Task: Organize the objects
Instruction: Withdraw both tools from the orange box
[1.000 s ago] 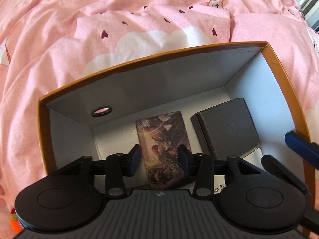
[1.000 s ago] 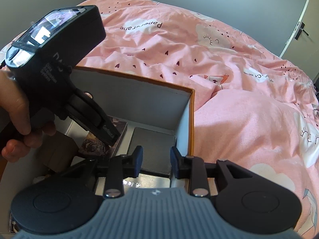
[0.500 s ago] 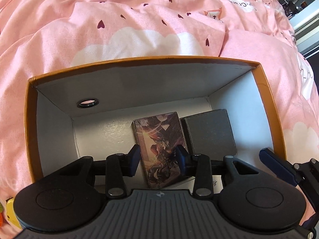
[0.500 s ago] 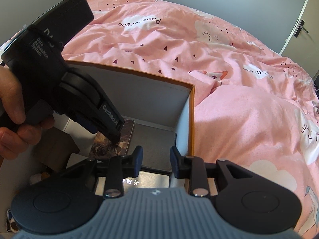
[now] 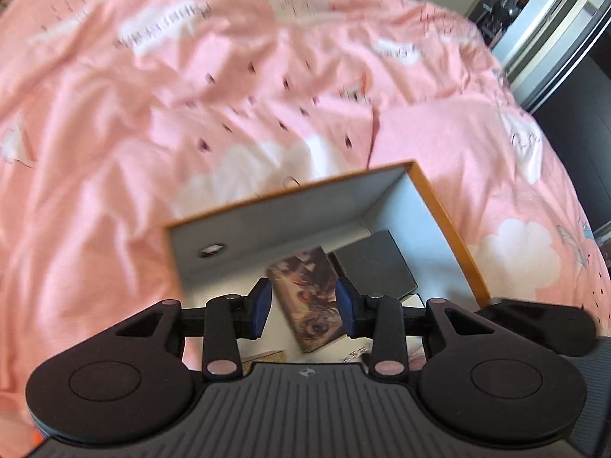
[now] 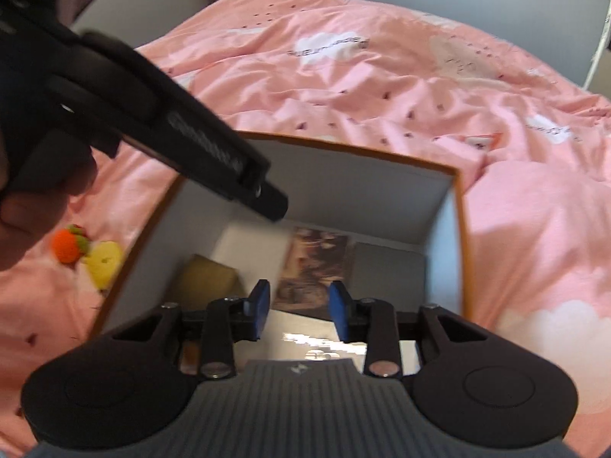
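Orange-rimmed cardboard box [image 6: 463, 229], white inside, sits on a bed under a pink duvet [image 6: 382, 87] printed with clouds and hearts. Contents: an illustrated card box [image 5: 305, 297] lying flat on the floor of the box near the far wall, its long axis running from near side to far wall; a dark grey flat case [image 5: 376, 267] just beside it toward the right-hand wall, the two close, contact not discernible; a tan object [image 6: 208, 278] toward the left wall; a pale printed item under the near edge, partly hidden. Left gripper [image 5: 304, 307]: blue fingers [image 5: 259, 307] moderately parted, holding nothing, raised above the box with the illustrated card box lying directly ahead and below, framed in the gap. Right gripper [image 6: 299, 313]: fingers equally parted and empty, over the near edge, same card box ahead. Judgement: both are about equally near; a grasp would take the card box across its short sides. Outside the box, on the duvet off its left wall: an orange plush toy [image 6: 68, 246] and a yellow plush toy [image 6: 103, 261]. Room: grey walls, a door at right; both views motion-blurred.
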A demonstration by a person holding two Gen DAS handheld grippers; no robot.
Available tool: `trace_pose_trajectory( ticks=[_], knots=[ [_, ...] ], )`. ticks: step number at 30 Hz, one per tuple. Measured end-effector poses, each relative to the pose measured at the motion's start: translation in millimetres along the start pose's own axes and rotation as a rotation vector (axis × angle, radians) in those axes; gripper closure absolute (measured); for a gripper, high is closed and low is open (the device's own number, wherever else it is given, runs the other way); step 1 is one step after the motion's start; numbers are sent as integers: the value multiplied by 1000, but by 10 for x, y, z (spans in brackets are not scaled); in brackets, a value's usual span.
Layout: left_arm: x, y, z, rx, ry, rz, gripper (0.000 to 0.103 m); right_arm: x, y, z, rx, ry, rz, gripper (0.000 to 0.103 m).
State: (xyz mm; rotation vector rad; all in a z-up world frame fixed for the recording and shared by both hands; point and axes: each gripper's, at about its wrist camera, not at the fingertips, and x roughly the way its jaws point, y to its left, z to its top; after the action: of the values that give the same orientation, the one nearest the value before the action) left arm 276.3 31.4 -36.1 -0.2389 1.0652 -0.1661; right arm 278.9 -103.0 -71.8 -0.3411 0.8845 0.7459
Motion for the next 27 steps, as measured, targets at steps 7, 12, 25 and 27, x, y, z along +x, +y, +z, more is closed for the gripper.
trace_pose_trajectory(
  ticks=[7,12,25,27],
  knots=[
    [-451,336,-280,-130,-110,25,61,130,325,45,79,45,141,57],
    [-634,617,-576,-226,-151,52,61,286,332,5,207,92,197,57],
    [-609,892,-1098,-325,-106,54,61,411,322,24,243,127,206,68],
    [-585,888,-1147,-327,-94,54,61,404,430,43,109,140,140,83]
  ],
)
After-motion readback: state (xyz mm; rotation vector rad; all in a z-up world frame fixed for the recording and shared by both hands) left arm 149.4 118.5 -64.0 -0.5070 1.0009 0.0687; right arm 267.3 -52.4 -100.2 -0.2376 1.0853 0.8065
